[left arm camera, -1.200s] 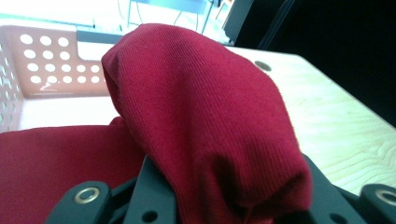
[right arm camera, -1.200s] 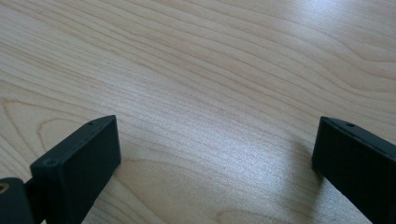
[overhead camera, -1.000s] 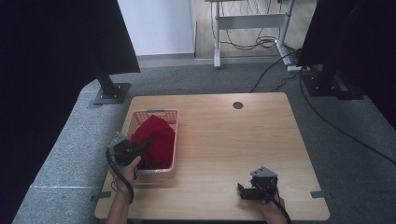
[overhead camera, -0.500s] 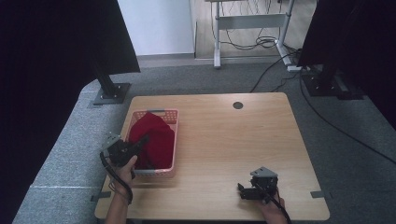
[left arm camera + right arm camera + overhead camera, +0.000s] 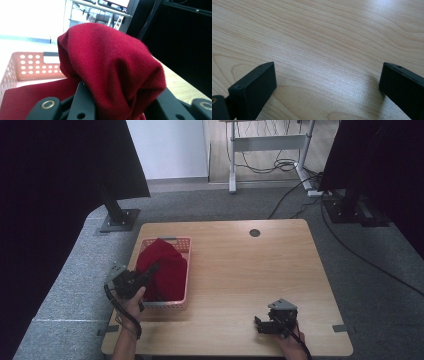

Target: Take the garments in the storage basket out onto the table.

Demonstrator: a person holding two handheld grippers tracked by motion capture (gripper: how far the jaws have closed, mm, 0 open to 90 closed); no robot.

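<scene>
Dark red knit cloth (image 5: 162, 270), bunched and raised into a rounded hump, its lower part lying in a pink perforated basket (image 5: 176, 241) at the counter's (image 5: 240, 270) left side, one fold pinched between the left gripper's (image 5: 150, 270) fingers (image 5: 82, 100)

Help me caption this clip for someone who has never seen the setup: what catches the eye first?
The red cloth stands out at once, heaped in the pink basket at the left of the wooden table and bunched up between the jaws of the left gripper. The right gripper rests near the table's front edge with its jaws wide apart over bare wood.
</scene>
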